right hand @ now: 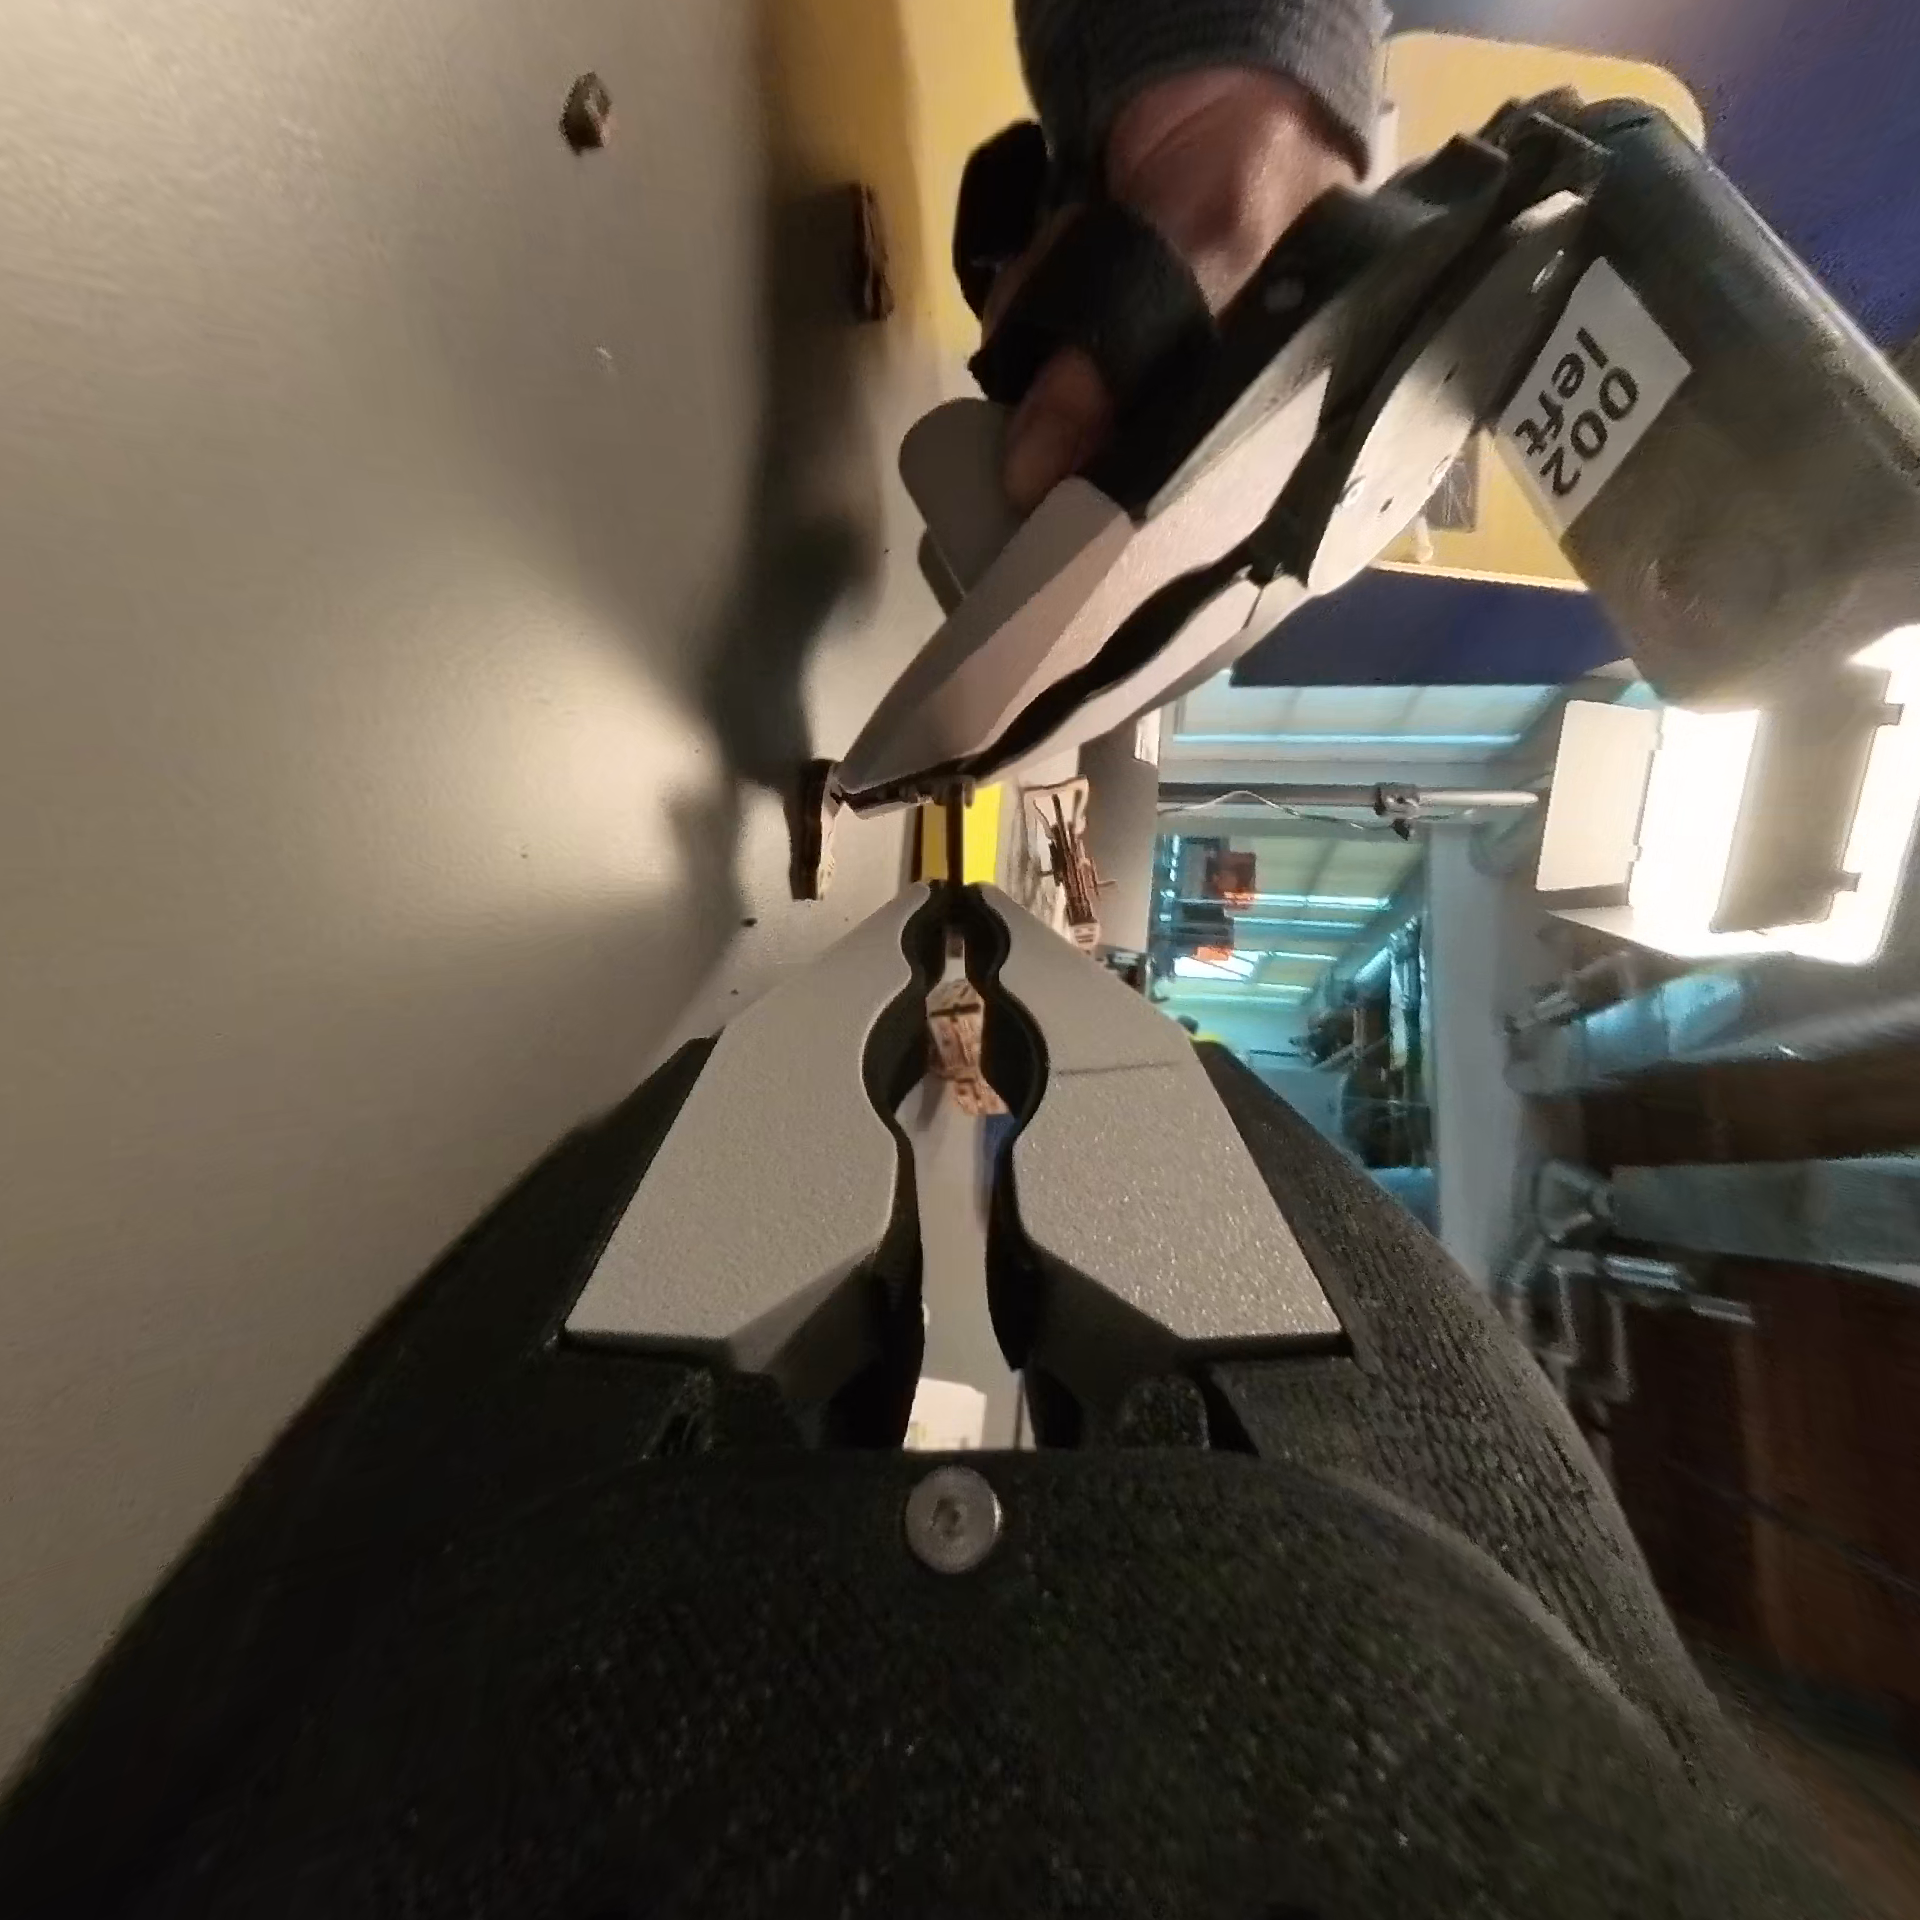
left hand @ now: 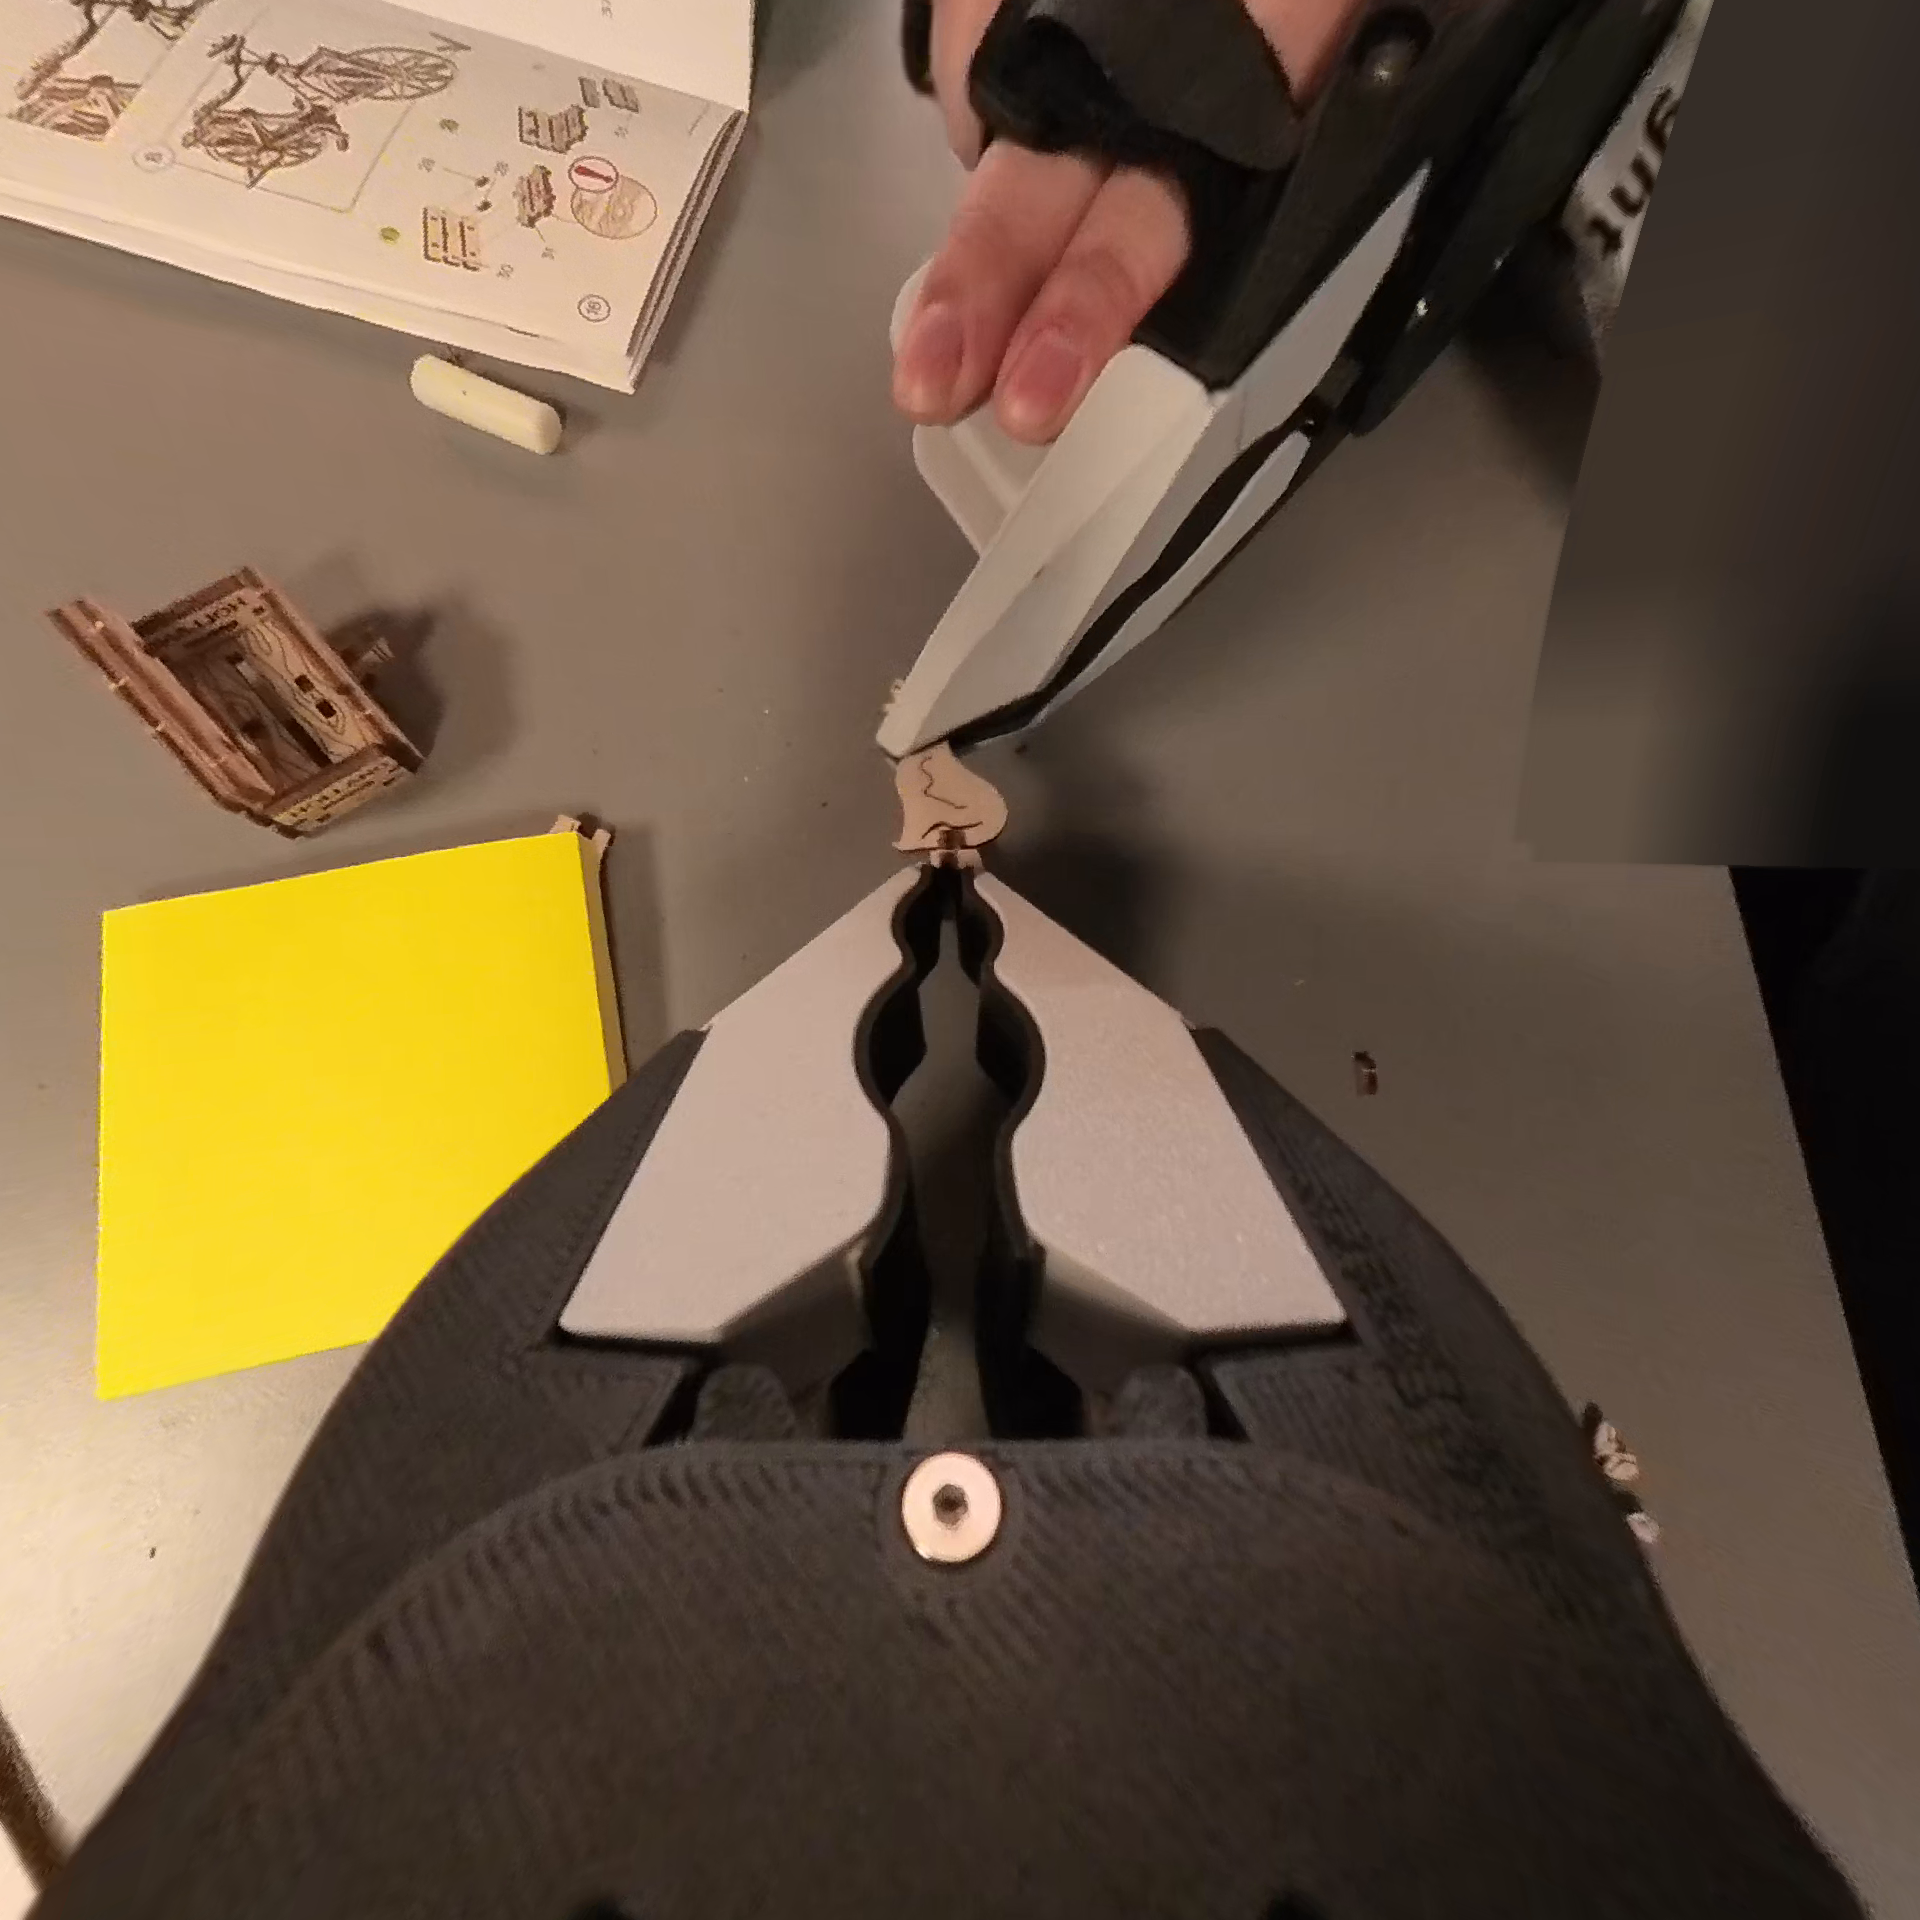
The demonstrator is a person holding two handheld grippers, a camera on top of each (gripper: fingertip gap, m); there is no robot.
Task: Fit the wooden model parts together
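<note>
In the left wrist view my left gripper (left hand: 940,873) is shut on a small wooden peg (left hand: 943,858), and the peg's tip sits in a notch of a flat, curved wooden piece (left hand: 951,810). My right gripper (left hand: 920,743) comes in from the upper right and is shut on that piece's far edge, just above the grey table (left hand: 675,644). In the right wrist view my right gripper (right hand: 951,888) holds the flat piece (right hand: 952,842) edge-on, and my left gripper (right hand: 857,795) meets it from the upper right with the peg (right hand: 935,795).
A brown wooden box sub-assembly (left hand: 249,696) lies at the left. In front of it is a yellow sticky-note pad (left hand: 353,1091). An open instruction booklet (left hand: 364,156) and a cream stick (left hand: 488,400) lie at the back left. Small wooden bits (left hand: 1364,1070) lie near the table's right edge. The grippers are tip to tip, or close to it. About 12 centimeters separates my right fingertips from the cream stick (left hand: 488,400).
</note>
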